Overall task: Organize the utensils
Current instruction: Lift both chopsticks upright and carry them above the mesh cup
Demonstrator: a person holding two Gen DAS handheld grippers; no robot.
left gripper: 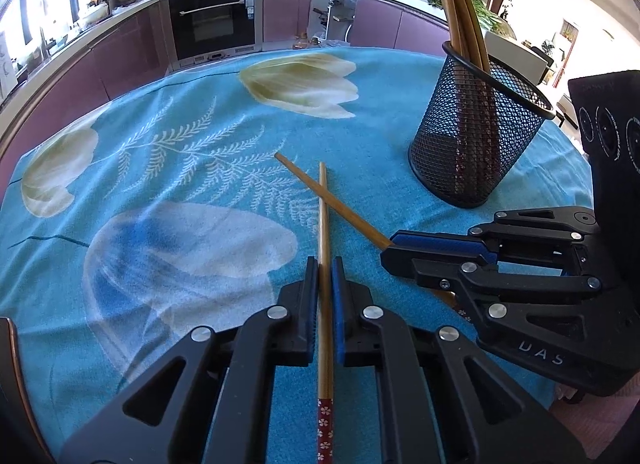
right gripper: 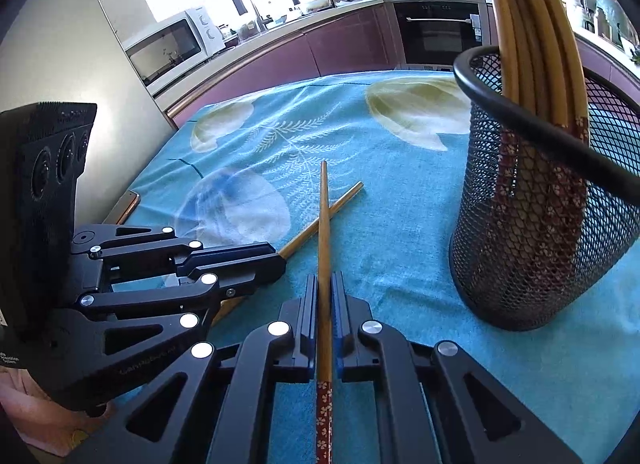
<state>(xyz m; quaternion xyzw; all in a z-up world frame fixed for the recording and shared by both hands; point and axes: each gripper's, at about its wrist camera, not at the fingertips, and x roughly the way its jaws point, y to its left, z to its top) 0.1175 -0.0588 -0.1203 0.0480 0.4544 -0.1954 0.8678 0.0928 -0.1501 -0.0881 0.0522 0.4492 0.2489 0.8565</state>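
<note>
While both grippers each hold one chopstick, the job is getting them into the mesh cup one at a time without tangling.

Left gripper (left gripper: pixel 324 264): jaws clamped on a chopstick (left gripper: pixel 323 224) that runs straight down the gap between the pads, bare tip pointing forward, red flowered end back toward the camera. Its tip crosses the other stick out front over the blue tablecloth (left gripper: pixel 180 184).

Right gripper (right gripper: pixel 325 280): same story, jaws closed on its own chopstick (right gripper: pixel 324 224), centred between the pads, tip forward, flowered end at the rear.

Mesh cup (right gripper: pixel 540 224) stands upright on the cloth, right of both grippers and nearest the right one, with several chopsticks (right gripper: pixel 532 24) already leaning inside, flowered ends down.

My take: separate the crossed tips first, lift clear, rotate so the flowered end goes down to match the rest. Right one first, it's closer. Aim for open rim space away from the leaning bundle and release only once the end is well inside, else the cup may tip.
</note>
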